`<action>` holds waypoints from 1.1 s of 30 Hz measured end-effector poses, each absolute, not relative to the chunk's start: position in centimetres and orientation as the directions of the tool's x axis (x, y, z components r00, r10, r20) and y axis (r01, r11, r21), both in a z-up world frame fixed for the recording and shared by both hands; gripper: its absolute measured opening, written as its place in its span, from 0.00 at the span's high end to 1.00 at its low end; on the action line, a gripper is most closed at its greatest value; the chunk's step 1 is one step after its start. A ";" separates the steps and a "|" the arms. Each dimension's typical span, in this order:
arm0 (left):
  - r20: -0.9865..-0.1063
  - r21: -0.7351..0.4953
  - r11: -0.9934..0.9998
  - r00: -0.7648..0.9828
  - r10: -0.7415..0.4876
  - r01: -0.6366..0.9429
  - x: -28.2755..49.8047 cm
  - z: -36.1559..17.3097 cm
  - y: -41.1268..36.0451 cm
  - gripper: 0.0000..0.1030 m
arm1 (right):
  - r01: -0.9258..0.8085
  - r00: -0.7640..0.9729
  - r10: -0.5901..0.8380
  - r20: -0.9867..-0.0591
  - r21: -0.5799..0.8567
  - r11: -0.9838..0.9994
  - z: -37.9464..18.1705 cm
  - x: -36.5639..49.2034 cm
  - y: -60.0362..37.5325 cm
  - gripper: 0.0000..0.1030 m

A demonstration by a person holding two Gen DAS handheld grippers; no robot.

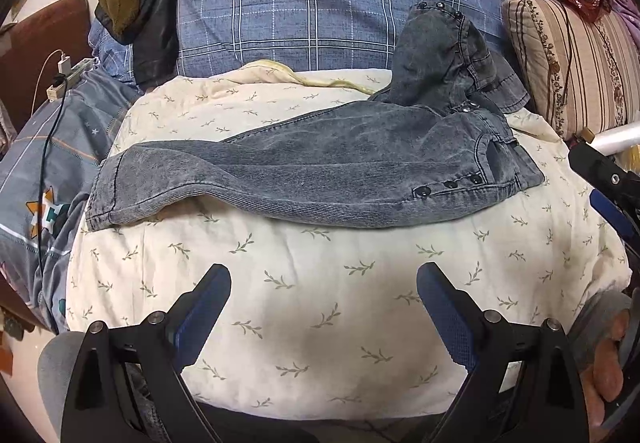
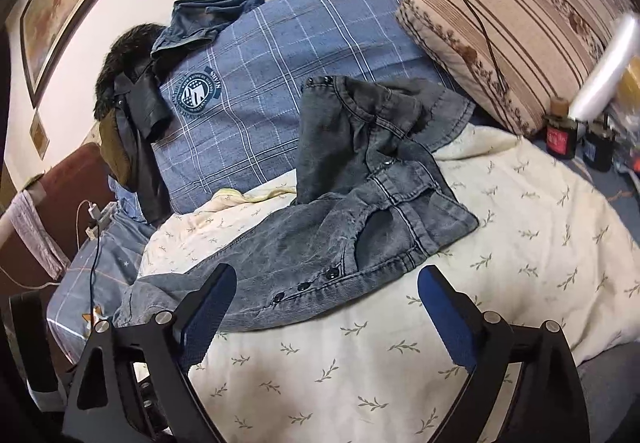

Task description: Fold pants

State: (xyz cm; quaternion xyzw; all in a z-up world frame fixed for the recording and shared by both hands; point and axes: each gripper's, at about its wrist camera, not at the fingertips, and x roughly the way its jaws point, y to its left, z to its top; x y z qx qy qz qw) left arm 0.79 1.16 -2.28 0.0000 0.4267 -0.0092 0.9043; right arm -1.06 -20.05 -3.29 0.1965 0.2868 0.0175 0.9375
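Note:
Grey washed denim pants point(image 1: 320, 167) lie across a cream leaf-print quilt point(image 1: 320, 303), leg hems at the left, waist with snap buttons at the right, one part bunched up against the plaid pillow. My left gripper point(image 1: 323, 275) hangs open over bare quilt in front of the pants, nothing between its blue pads. In the right wrist view the same pants point(image 2: 360, 211) lie ahead; my right gripper point(image 2: 327, 277) stands open just short of their near edge by the snap buttons, gripping nothing. The right gripper also shows at the left wrist view's right edge.
A blue plaid pillow point(image 1: 340, 3) sits behind the pants with a dark jacket point(image 1: 136, 3) draped at its left. A striped cushion point(image 2: 508, 27) lies at the right, small bottles point(image 2: 560, 131) beside it. A power strip and cable point(image 1: 60, 79) lie at the left.

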 end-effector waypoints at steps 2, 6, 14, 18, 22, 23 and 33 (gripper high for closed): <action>-0.770 -0.006 1.000 0.638 -0.015 0.016 0.7 -2.1 1.1 0.08 | 0.071 0.837 0.152 -0.526 0.378 0.923 -3.1 -1.1 -19.8 0.09; -0.768 -0.006 1.000 0.640 -0.021 0.024 0.6 -2.0 1.0 0.08 | 0.080 0.831 0.151 -0.536 0.383 0.920 -2.8 -1.0 -20.0 0.09; -0.802 -0.140 0.984 0.570 -0.178 0.110 3.3 -1.9 0.2 0.09 | 0.074 0.796 0.173 -0.580 0.377 0.923 -1.0 2.8 -22.8 0.10; -0.819 -0.217 0.971 0.521 -0.239 0.105 6.9 -2.3 -0.1 0.09 | 0.097 0.766 0.179 -0.618 0.385 0.918 -1.3 5.8 -25.0 0.10; -0.838 -0.327 0.942 0.439 -0.325 0.074 9.2 -4.7 0.0 0.09 | 0.171 0.737 0.168 -0.654 0.422 0.891 -4.5 7.5 -28.2 0.17; -0.836 -0.360 0.930 0.417 -0.356 0.071 9.5 -5.5 -0.1 0.09 | 0.192 0.723 0.177 -0.668 0.440 0.877 -5.8 7.7 -29.1 0.19; -0.815 -0.504 0.863 0.339 -0.469 -0.018 16.9 -11.0 -2.4 0.09 | 0.329 0.580 0.204 -0.789 0.456 0.827 -12.1 13.2 -33.5 0.33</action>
